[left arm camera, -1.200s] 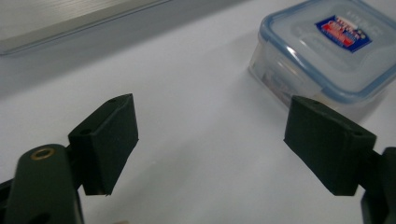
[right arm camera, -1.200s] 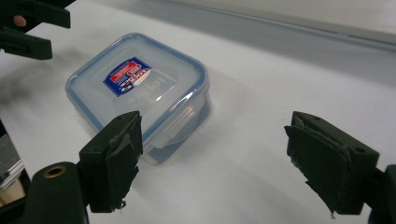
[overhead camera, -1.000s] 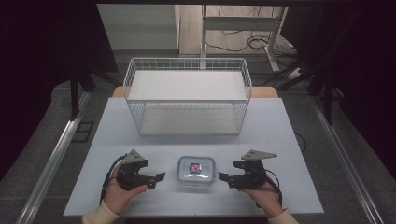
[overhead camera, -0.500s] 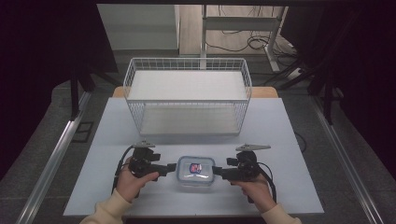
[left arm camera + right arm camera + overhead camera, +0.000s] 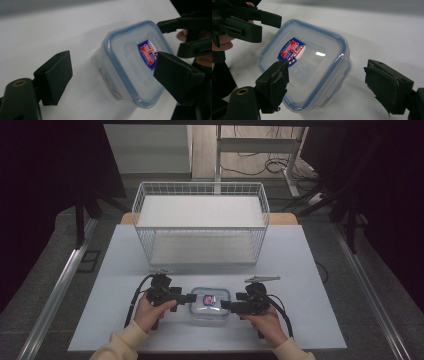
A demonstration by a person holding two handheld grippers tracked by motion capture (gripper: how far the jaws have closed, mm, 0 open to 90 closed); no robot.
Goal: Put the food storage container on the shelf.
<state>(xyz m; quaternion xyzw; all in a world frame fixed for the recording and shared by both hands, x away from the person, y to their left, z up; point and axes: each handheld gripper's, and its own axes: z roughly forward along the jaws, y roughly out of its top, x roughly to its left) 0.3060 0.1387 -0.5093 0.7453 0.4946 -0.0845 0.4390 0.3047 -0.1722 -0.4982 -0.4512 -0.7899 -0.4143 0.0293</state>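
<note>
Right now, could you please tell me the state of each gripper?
Left gripper: jaws open, just been closing, astride the container, not gripping.
Right gripper: jaws open, at the container's corner, holding nothing.

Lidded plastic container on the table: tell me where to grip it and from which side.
Grip the container by its opposite short walls just under the blue-edged lid, coming in level from left and right. It sits flat and low, and the left gripper and right gripper already flank it, jaws open.
</note>
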